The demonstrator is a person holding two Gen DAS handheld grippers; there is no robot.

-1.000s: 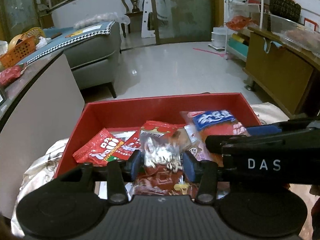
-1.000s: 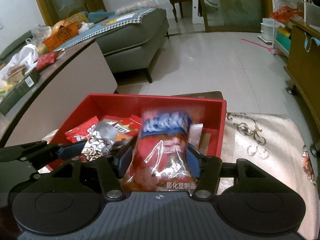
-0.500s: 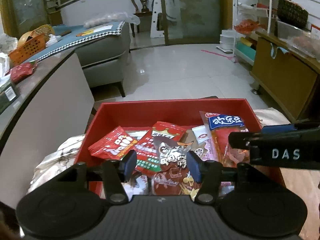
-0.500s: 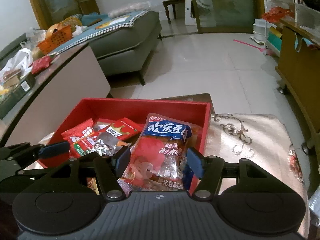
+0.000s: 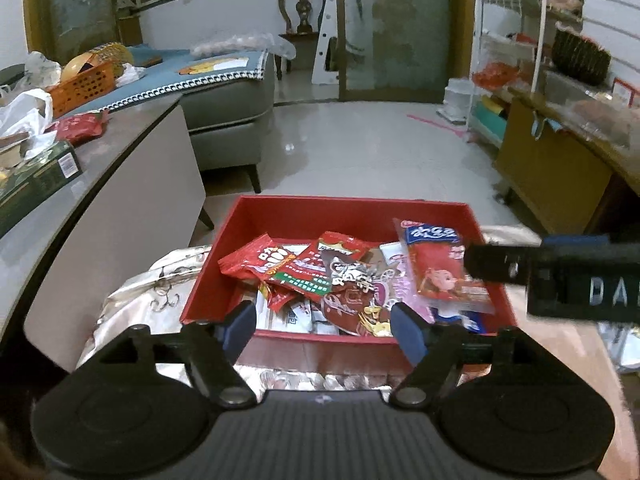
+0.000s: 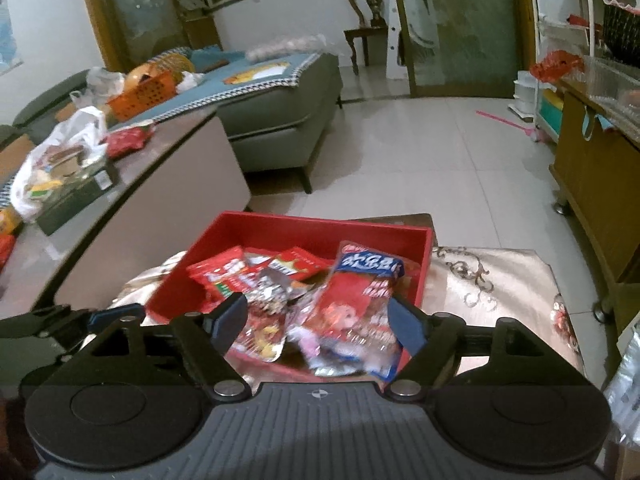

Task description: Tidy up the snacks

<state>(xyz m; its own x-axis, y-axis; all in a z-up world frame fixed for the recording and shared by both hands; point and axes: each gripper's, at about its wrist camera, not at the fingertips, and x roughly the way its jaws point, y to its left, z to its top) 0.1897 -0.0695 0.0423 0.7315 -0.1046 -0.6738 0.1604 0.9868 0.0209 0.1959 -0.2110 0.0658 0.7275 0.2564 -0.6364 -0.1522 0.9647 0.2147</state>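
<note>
The left hand-held gripper (image 5: 324,326) hangs above the near wall of the red box (image 5: 352,210), its jaws apart with nothing between the blue pads; they have just been opening. The right hand-held gripper (image 6: 318,322) hovers over the same box from the right side, its jaws also apart after just opening, and no packet is pressed between its pads. The box sits on a surface covered with a pale patterned cloth (image 6: 492,280), close to the cloth's far edge. Inside the box lies a loose heap of snack packets. A red packet with a blue top (image 5: 438,264) rests against the right wall, a red packet with white lettering (image 5: 260,258) lies toward the left wall, and a silvery packet (image 5: 352,274) lies in the middle on top of the others. In the left wrist view the right hand-held gripper shows as a black bar reaching in from the right edge.
</note>
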